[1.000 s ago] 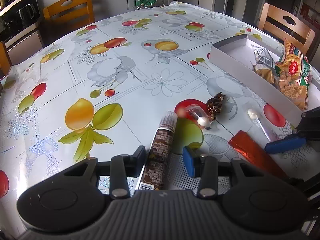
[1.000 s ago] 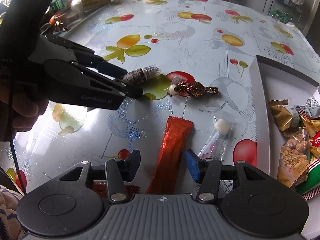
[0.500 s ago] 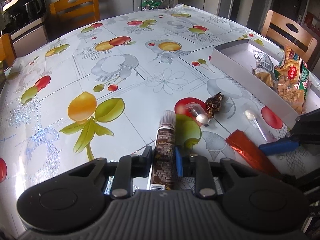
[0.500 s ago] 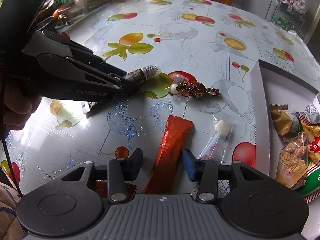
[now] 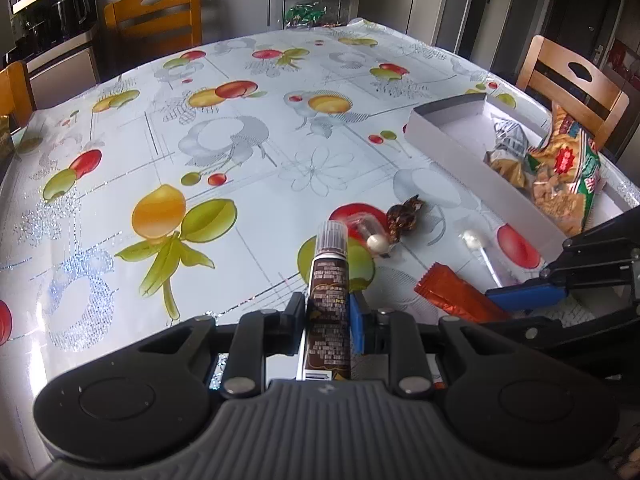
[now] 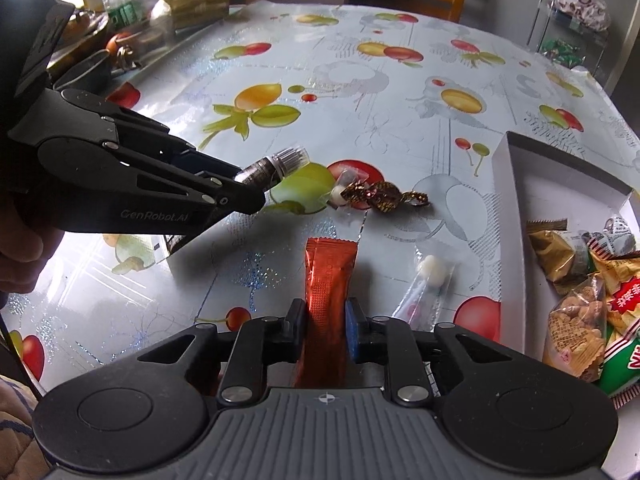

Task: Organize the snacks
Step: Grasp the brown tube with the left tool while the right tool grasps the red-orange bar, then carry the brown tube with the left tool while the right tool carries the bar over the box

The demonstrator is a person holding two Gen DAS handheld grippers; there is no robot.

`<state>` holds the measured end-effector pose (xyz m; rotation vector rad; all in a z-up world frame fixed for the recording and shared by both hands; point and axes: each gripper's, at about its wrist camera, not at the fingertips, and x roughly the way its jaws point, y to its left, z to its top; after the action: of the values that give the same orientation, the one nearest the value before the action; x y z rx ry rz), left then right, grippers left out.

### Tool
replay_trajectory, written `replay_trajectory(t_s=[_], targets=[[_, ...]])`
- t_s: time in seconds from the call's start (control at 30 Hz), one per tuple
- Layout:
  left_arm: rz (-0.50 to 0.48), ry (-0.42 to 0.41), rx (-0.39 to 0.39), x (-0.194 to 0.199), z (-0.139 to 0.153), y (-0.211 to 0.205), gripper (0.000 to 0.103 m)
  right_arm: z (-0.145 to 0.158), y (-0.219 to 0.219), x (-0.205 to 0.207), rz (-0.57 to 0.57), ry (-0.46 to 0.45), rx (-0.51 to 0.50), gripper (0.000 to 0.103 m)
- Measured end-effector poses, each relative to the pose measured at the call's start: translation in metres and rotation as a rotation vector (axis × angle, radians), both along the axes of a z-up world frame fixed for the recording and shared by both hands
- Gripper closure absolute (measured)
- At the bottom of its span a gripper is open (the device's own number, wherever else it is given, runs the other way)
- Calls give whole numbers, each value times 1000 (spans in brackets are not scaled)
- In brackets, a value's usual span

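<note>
My left gripper [image 5: 326,312] is shut on a long brown snack stick pack [image 5: 328,280], lifted slightly off the table; it also shows in the right wrist view [image 6: 268,168]. My right gripper [image 6: 325,320] is shut on a red-orange snack sachet [image 6: 326,276], also seen in the left wrist view [image 5: 456,296]. A brown foil candy [image 6: 376,196], a small clear-wrapped white candy [image 6: 340,194] and a clear-wrapped lollipop [image 6: 428,280] lie on the tablecloth. A white box [image 6: 500,208] on the right holds several snack bags [image 6: 580,312].
The table wears a fruit-print cloth [image 5: 200,152]. Wooden chairs [image 5: 156,16] stand around it, one behind the box [image 5: 576,80]. A wire rack with sweets [image 5: 308,4] stands beyond. Clutter of bottles and bags [image 6: 160,4] sits at the far left edge.
Both grippers closed: the left onto the brown stick pack, the right onto the red-orange sachet. The left gripper has lifted its pack a little.
</note>
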<state>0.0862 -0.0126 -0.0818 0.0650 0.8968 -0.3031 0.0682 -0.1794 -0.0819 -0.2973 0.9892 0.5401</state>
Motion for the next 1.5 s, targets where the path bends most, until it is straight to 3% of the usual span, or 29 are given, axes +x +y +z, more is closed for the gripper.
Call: replay_trajectory(t_s=[0.83,1.5], targets=[[5,-90,-12,-12,54,-37,83,52,-43,4,-97,-117,114,80],[-26,-113,-28,-4,73,-74,83,74,-86,15,-158,-156,134,80]])
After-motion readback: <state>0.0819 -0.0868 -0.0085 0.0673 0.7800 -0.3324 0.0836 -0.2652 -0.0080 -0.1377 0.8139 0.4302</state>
